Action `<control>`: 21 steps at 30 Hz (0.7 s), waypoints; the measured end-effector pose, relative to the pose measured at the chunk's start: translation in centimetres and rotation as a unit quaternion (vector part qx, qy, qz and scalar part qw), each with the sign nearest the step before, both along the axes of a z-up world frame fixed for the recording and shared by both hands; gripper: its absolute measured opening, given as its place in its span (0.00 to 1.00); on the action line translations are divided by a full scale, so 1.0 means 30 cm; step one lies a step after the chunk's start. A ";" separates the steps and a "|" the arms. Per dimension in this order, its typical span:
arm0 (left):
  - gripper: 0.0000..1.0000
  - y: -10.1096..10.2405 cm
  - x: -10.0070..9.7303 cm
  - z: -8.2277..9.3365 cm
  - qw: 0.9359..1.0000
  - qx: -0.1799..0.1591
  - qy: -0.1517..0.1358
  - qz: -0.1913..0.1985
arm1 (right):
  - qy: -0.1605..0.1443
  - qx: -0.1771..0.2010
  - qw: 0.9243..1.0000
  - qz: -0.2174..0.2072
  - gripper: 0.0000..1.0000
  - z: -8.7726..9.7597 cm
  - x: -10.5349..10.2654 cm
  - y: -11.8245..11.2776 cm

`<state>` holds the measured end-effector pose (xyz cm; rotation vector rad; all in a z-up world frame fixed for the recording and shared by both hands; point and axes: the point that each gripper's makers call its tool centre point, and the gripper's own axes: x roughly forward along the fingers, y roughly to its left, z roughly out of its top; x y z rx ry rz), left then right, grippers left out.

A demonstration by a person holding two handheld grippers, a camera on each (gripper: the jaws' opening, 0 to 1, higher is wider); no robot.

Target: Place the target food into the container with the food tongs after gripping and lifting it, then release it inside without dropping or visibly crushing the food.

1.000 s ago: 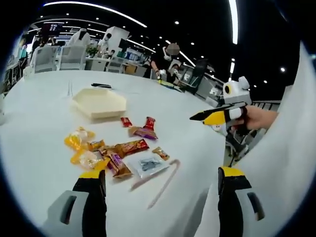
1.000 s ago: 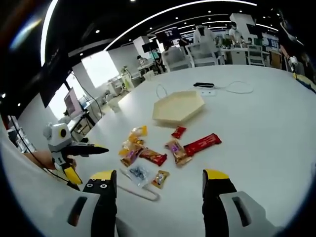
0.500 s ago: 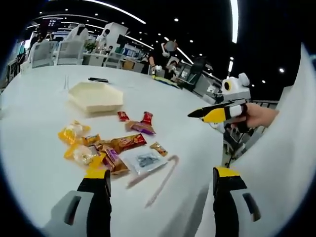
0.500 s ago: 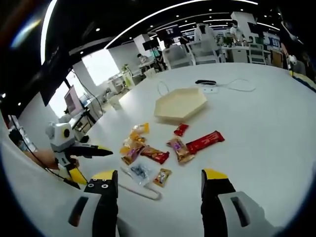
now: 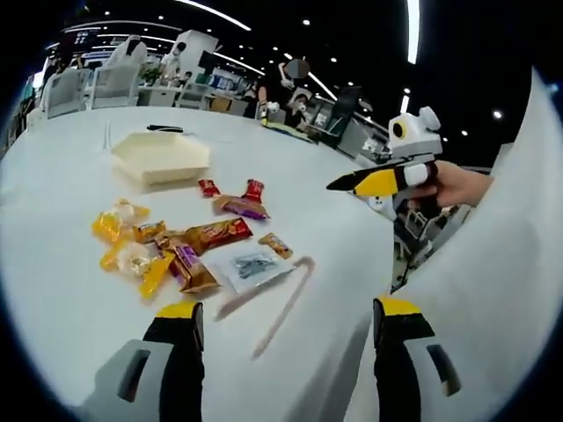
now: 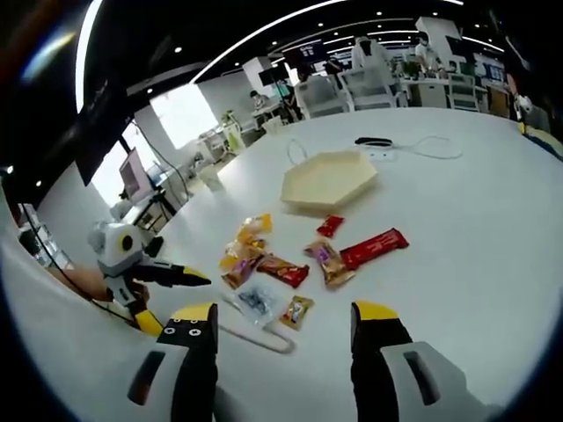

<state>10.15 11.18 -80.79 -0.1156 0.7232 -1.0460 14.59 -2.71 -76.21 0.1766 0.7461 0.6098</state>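
Meanwhile both claws wide, empty; tongs (image 5: 280, 301) beside snack packets (image 5: 198, 248); hexagonal tray (image 5: 161, 158) beyond.

- Bare table (image 6: 475, 229) lies open all around the snack cluster (image 6: 290, 264).
- Tongs (image 6: 255, 330) lie just before the packets, nearest the jaws.

1. The scene is lit from above by long ceiling light strips (image 5: 412, 26) and small spot lamps.
2. The white table (image 6: 493, 220) is rendered bright and evenly lit, with only faint shadows cast.
3. Strong fisheye bending is seen toward the edges.
4. Distant background is shown soft; a window (image 6: 180, 114) is overexposed.
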 end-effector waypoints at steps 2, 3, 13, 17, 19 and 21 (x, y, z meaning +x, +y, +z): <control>0.78 -0.003 0.000 -0.004 1.000 0.002 -0.001 -0.002 | 0.000 -0.001 1.000 0.001 0.62 -0.001 -0.001 -0.001; 0.78 -0.003 0.001 -0.011 1.000 0.004 -0.001 -0.004 | 0.001 -0.003 1.000 0.002 0.62 -0.003 -0.003 -0.001; 0.79 -0.021 0.002 -0.027 1.000 0.004 -0.003 -0.019 | 0.004 -0.011 1.000 -0.001 0.62 -0.005 -0.013 -0.010; 0.78 -0.035 -0.005 -0.059 0.999 0.014 -0.001 -0.036 | 0.006 -0.014 1.000 -0.004 0.62 -0.011 -0.014 -0.017; 0.78 -0.044 -0.012 -0.070 0.999 0.017 0.001 -0.043 | 0.006 -0.014 1.000 -0.007 0.62 -0.013 -0.013 -0.018; 0.79 -0.052 -0.017 -0.083 0.998 0.025 -0.006 -0.052 | 0.009 -0.013 1.000 -0.010 0.62 -0.016 -0.015 -0.017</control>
